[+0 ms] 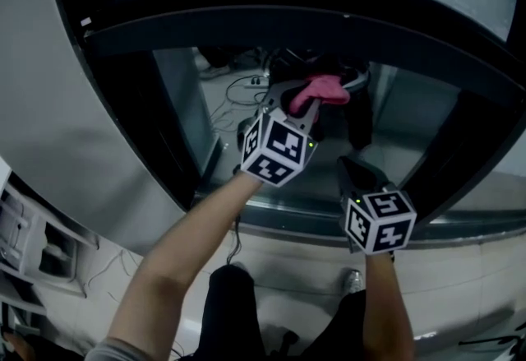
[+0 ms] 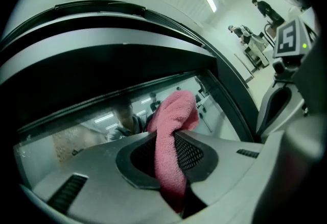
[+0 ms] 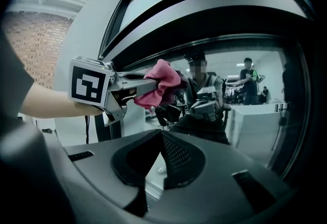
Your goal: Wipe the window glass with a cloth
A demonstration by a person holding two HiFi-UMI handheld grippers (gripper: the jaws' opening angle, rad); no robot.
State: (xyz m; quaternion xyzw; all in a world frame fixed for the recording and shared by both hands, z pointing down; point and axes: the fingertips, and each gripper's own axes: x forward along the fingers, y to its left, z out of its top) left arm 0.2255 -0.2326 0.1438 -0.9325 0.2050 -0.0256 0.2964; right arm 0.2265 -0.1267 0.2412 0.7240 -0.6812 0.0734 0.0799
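Left gripper (image 2: pixel 171 139) clamped tight on pink cloth (image 2: pixel 176 110), up against window glass (image 1: pixel 411 108) | right gripper (image 3: pixel 159 134) jaws together, empty

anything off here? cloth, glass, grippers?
Nothing stands out. The pink cloth is clamped in the left gripper and bunches up above its jaws, close to the window glass. The right gripper is empty, jaws together. The glass shows only reflections, no visible cracks or spills.
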